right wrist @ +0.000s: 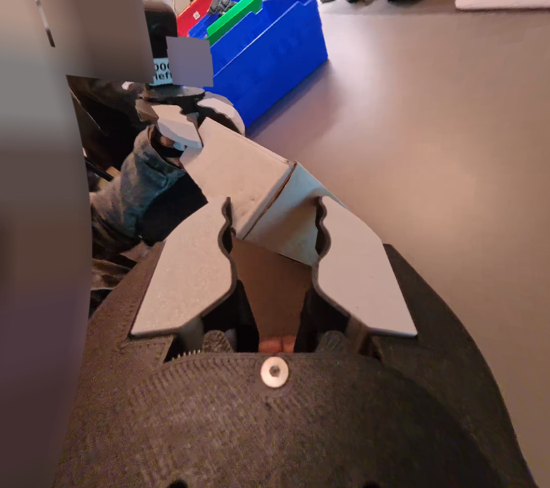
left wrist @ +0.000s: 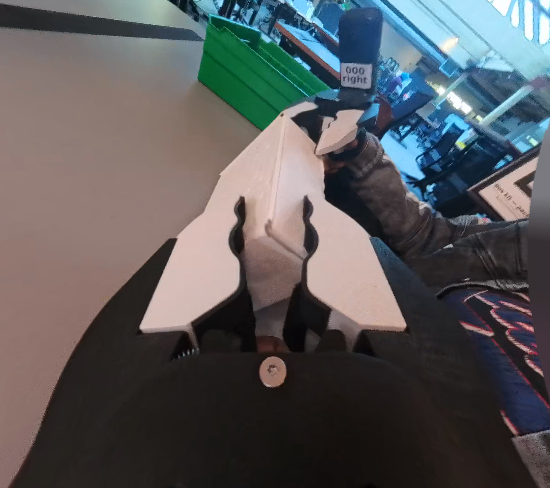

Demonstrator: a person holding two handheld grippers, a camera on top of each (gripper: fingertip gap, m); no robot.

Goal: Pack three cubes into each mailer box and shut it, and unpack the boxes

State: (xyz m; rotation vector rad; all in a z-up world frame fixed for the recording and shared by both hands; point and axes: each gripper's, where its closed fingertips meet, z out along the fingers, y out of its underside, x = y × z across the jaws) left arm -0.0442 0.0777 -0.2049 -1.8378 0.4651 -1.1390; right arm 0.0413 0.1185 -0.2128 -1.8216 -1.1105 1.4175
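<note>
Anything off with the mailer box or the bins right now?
The white mailer box is held tilted off the table, gripped at opposite ends by the left gripper and right gripper. Its lid seam gapes slightly. Bins look normal.

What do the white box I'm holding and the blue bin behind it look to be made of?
White box: likely cardboard, matte white outside; a brown raw edge shows along the seam and a brown inner face near the right gripper.
Blue bin: apparently rigid moulded plastic, smooth with a slight sheen.
</note>
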